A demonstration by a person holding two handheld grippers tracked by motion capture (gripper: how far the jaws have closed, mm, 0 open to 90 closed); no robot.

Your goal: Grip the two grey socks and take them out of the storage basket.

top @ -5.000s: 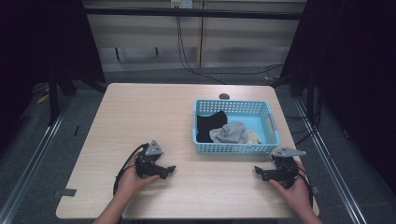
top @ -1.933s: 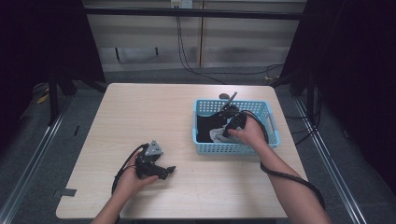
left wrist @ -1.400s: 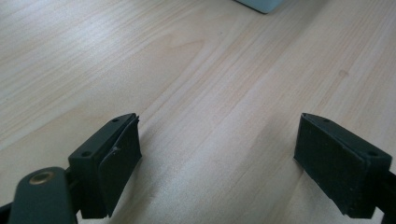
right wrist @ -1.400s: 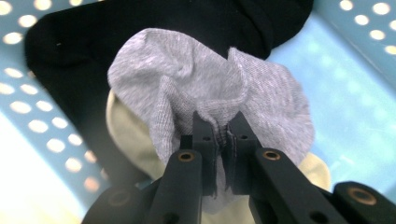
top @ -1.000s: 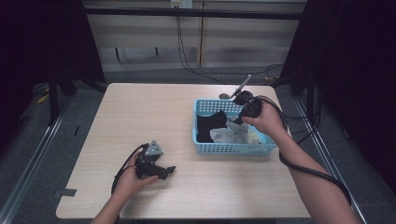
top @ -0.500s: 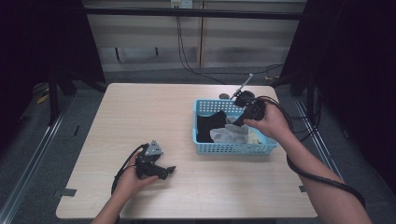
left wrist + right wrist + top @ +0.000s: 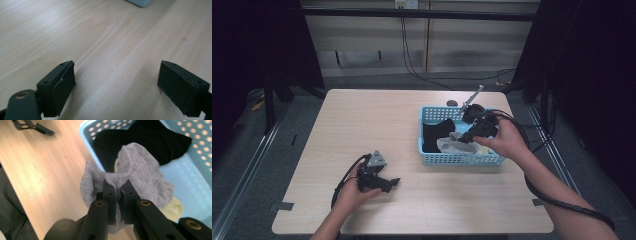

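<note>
A light blue perforated basket (image 7: 461,159) stands on the right half of the wooden table and holds a black cloth (image 7: 435,135), a grey sock (image 7: 453,146) and a pale yellow piece (image 7: 175,211). My right gripper (image 7: 468,138) reaches into the basket and is shut on a fold of the grey sock (image 7: 136,170), lifting it over the black cloth (image 7: 155,140). My left gripper (image 7: 393,184) rests on the table near the front left, its jaws wide open over bare wood (image 7: 117,82) with nothing between them.
The basket's (image 7: 87,131) near wall lies between the sock and the open tabletop. A small dark round object (image 7: 452,103) sits just behind the basket. Cables trail from both grippers. Dark frame posts stand at the table's far corners.
My right gripper travelled from the front right table edge into the basket, shut on the grey sock and has begun raising it. The left gripper has stayed put.
</note>
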